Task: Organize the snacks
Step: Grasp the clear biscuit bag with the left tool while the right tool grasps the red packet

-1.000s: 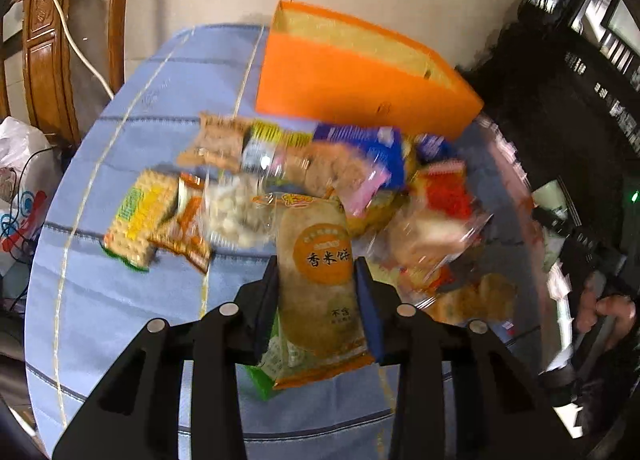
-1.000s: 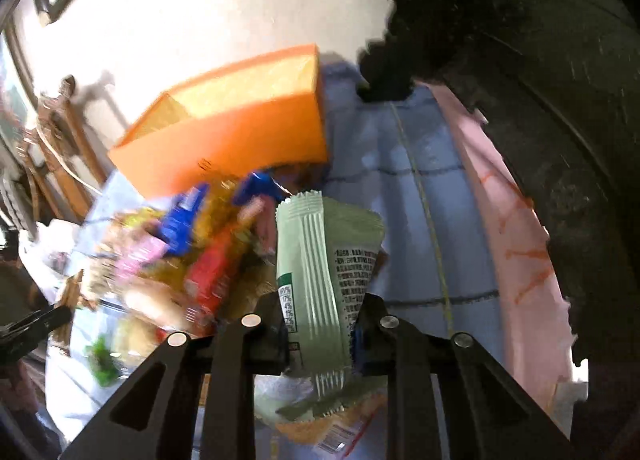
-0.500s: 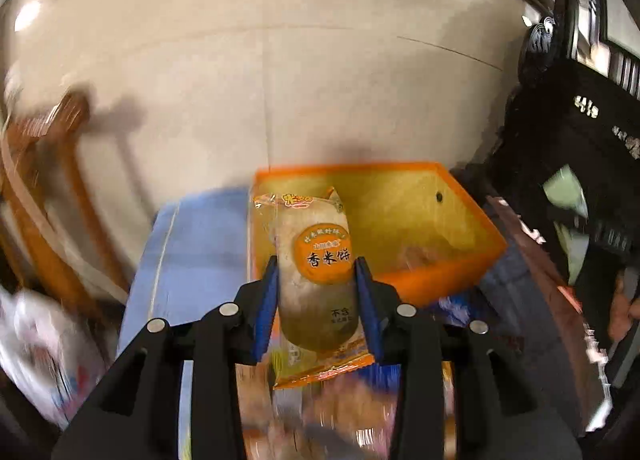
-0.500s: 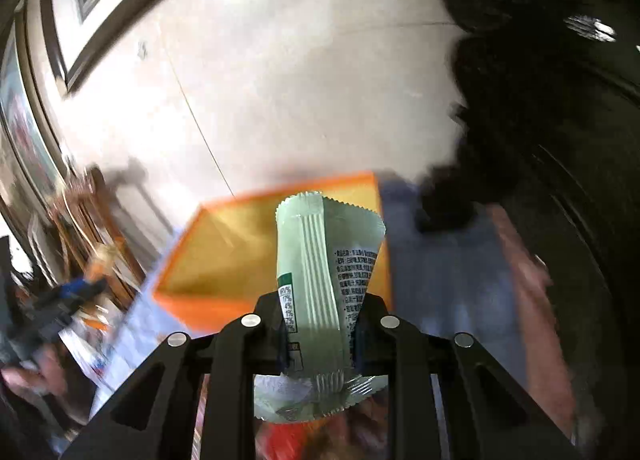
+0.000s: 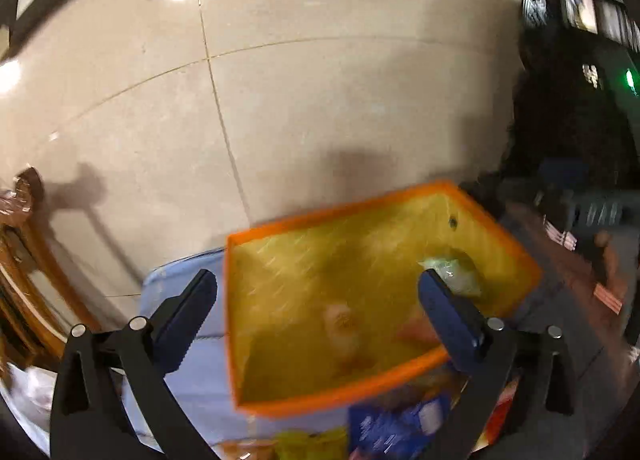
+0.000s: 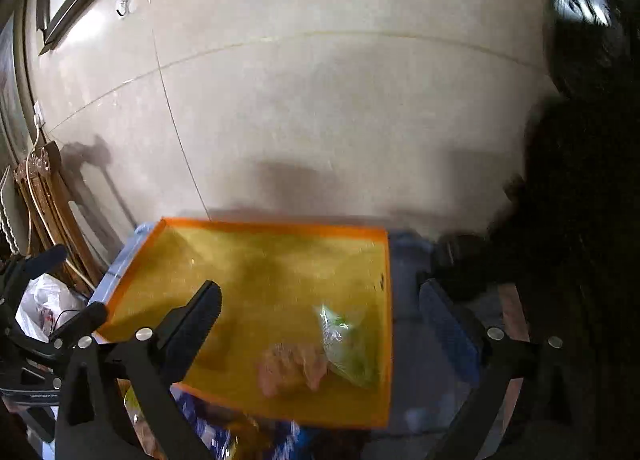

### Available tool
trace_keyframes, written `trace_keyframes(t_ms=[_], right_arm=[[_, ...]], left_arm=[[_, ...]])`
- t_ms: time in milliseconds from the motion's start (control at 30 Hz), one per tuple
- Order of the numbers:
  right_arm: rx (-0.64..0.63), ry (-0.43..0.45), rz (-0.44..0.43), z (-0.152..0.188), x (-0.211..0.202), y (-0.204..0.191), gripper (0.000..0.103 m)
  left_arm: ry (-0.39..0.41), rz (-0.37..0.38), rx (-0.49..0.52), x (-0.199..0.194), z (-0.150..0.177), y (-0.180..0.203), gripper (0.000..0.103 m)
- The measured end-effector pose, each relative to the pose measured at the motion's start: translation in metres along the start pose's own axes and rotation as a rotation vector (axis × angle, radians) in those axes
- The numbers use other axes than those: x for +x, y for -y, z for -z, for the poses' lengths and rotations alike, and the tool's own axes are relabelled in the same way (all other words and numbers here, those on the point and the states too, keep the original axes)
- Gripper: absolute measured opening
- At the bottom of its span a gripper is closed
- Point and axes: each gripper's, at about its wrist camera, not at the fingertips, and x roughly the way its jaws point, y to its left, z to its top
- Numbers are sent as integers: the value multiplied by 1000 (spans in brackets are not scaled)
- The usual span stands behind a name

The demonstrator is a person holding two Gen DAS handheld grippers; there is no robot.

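Left gripper (image 5: 318, 290), right gripper (image 6: 320, 300): jaws opening, nothing between. Orange rectangular bin (image 6: 280, 228) below. Green packet (image 6: 348, 344) clear only in right view.

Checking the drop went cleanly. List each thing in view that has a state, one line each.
left gripper: jaws opening, nothing between them.
right gripper: jaws opening, nothing between them.
orange box: open-topped, two packets inside.
green packet: loose in the box, by its right wall.
orange-label packet: loose in the box, blurred.
snack pile: on the table, outside the box.
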Motion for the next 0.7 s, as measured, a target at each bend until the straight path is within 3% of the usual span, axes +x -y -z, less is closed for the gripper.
trace_keyframes(t_ms=[167, 333, 467, 667, 700], right_arm=[[72, -92, -15, 57, -18, 14, 100], [144, -267, -18, 140, -5, 15, 100], [248, -349, -100, 176, 12, 3, 100], [205, -410, -142, 203, 22, -41, 100], [180, -397, -112, 206, 23, -50, 100]], left_arm=[[-92, 86, 37, -25, 66, 2, 99], [-197, 146, 88, -17, 133, 17, 99], [-205, 203, 92, -8, 154, 20, 99], [-234, 259, 88, 4, 163, 23, 99], [-238, 265, 89, 7, 163, 24, 99]])
